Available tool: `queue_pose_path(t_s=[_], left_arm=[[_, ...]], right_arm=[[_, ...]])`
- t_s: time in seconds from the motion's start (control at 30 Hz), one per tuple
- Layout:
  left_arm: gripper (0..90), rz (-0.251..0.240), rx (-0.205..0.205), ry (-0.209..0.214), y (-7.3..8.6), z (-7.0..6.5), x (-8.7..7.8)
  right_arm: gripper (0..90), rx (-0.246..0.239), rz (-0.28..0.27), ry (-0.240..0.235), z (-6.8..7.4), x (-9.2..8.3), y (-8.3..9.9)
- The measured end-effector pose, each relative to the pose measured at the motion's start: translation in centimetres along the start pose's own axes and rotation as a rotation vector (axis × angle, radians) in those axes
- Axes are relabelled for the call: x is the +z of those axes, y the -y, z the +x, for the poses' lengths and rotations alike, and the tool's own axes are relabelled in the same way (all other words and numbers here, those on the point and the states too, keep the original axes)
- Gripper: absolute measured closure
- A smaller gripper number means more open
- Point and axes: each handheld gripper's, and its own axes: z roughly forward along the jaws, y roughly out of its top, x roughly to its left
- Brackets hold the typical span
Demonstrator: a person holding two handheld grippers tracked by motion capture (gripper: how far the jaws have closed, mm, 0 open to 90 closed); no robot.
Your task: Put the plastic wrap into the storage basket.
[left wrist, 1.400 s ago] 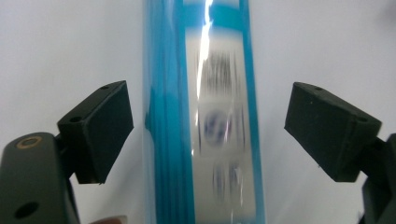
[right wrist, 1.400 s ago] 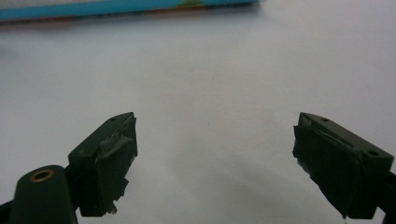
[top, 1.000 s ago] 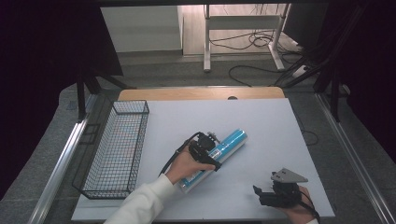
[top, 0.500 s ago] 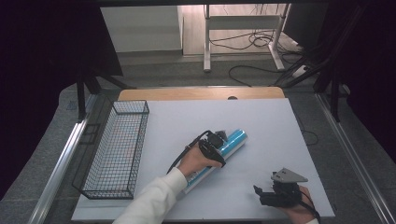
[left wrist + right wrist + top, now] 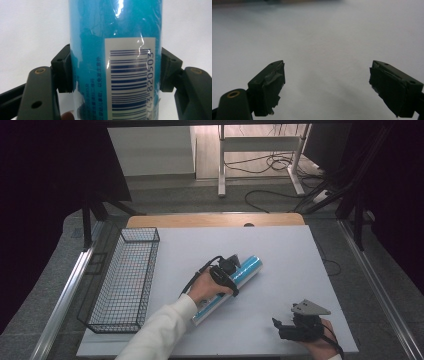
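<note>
blue tube point(image 5: 235, 282): glossy film-wrapped cylinder, lying slantwise mid-table point(image 5: 300, 250) | left gripper point(image 5: 116, 72): jaws just closed, clamped on tube's sides | right gripper point(image 5: 327, 82): jaws wide, nothing between, near front edge | wire basket point(image 5: 122, 280): left, well apart | label: white barcode, digits 820503 partly legible

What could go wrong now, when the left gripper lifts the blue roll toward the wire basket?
1. The left gripper has just closed on the blue roll across its round, glossy wrapper; it might slip or turn between the pads.
2. The grip seems nearer the far end than the middle, so the long near end could sag when lifted.
3. The wire basket is narrow; a roll carried crosswise may catch its rim.
</note>
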Motion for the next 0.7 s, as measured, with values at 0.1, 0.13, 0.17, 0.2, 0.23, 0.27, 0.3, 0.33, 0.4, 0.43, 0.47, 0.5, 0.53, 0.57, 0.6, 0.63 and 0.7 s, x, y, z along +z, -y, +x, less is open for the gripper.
queue_pose_path(t_s=[0.1, 0.13, 0.17, 0.2, 0.23, 0.27, 0.3, 0.33, 0.4, 0.43, 0.47, 0.5, 0.53, 0.57, 0.6, 0.63, 0.7], left_arm=[[31.9, 0.006, 0.02, -0.015, 0.4, 0.5, -1.7], [31.9, -0.016, -0.002, -0.012, 0.6, 0.5, -2.2], [31.9, -0.014, 0.002, -0.01, 0.8, 0.8, -2.9], [31.9, -0.034, -0.02, -0.007, 1.0, 0.9, -3.5], [31.9, -0.038, -0.018, -0.011, 1.3, 1.2, -4.2], [31.9, -0.047, -0.026, -0.02, 1.5, 1.4, -4.8], [31.9, -0.055, -0.031, -0.029, 1.8, 1.6, -5.4], [31.9, -0.064, -0.04, -0.037, 2.0, 1.9, -6.0], [31.9, -0.074, -0.056, -0.048, 2.7, 2.5, -7.3], [31.9, -0.075, -0.057, -0.054, 2.9, 2.7, -7.7], [31.9, -0.078, -0.064, -0.063, 3.2, 2.9, -8.3], [31.9, -0.085, -0.069, -0.071, 3.6, 3.1, -8.9], [31.9, -0.092, -0.077, -0.077, 4.0, 3.4, -9.5], [31.9, -0.095, -0.081, -0.081, 4.3, 3.6, -10.0], [31.9, -0.102, -0.09, -0.085, 4.6, 3.8, -10.5], [31.9, -0.109, -0.095, -0.089, 5.0, 4.1, -11.0], [31.9, -0.141, -0.115, -0.079, 6.0, 4.6, -12.0]], right_arm=[[13.5, 0.003, -0.001, 0.001, -0.1, 0.0, 0.0], [13.5, 0.003, 0.0, 0.001, 0.0, 0.0, 0.0], [13.5, 0.003, 0.0, 0.001, 0.0, 0.0, 0.0], [13.5, 0.002, 0.0, 0.0, 0.0, 0.0, 0.0], [13.5, 0.001, -0.002, 0.0, 0.0, 0.0, 0.0], [13.5, 0.001, -0.003, -0.001, 0.1, 0.0, -0.1], [13.5, 0.002, -0.004, -0.002, 0.1, 0.0, -0.1], [13.5, 0.003, -0.004, -0.003, 0.1, -0.1, -0.1], [13.5, 0.002, -0.005, -0.004, 0.1, -0.1, -0.1], [13.5, 0.002, -0.008, -0.004, 0.1, -0.2, -0.2], [13.5, 0.001, -0.01, -0.004, 0.1, -0.2, -0.2], [13.5, 0.003, -0.012, -0.005, 0.1, -0.2, -0.2], [13.5, 0.006, -0.014, -0.008, 0.1, -0.3, -0.3], [13.5, 0.014, -0.019, -0.016, 0.1, -0.3, -0.3], [13.5, 0.021, -0.021, -0.024, 0.1, -0.3, -0.3], [13.5, 0.024, -0.023, -0.026, 0.1, -0.4, -0.4], [13.5, 0.017, -0.028, -0.025, 0.2, -0.4, -0.5]])
